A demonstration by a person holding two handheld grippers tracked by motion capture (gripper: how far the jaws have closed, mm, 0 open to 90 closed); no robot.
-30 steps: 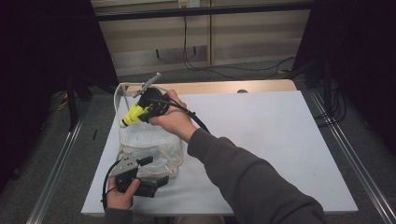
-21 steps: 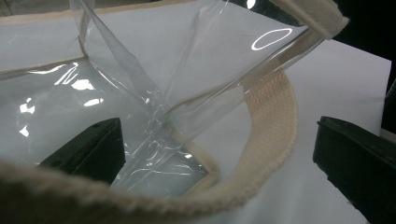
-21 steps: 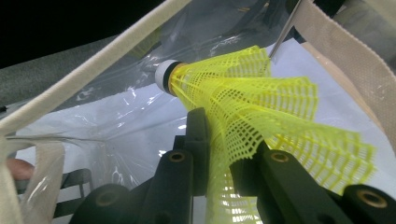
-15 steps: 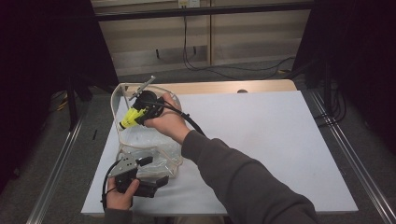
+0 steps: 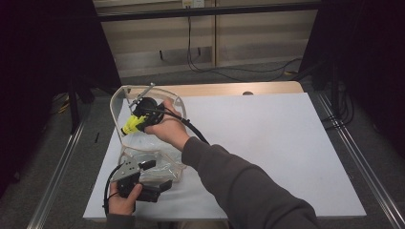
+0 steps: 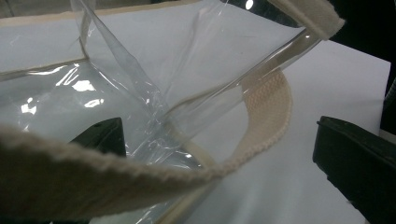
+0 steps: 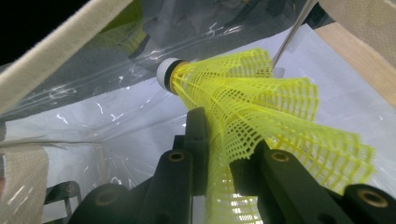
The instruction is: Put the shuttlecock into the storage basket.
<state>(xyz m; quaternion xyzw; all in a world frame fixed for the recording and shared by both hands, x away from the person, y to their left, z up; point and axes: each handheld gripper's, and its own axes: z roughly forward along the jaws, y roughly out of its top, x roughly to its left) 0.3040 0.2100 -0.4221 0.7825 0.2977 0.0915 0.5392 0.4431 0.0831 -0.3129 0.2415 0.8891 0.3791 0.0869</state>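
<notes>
Presently, a yellow shuttlecock is being clamped by the right gripper inside the clear bag; the left gripper is being held wide open at the bag's edge.

1 shuttlecock, 1 clear bag

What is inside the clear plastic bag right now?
The yellow shuttlecock, pinched in the right gripper, sits within the clear plastic bag at its open mouth. Through the film, white table shows; glare hides the bag's lower corners.
</notes>
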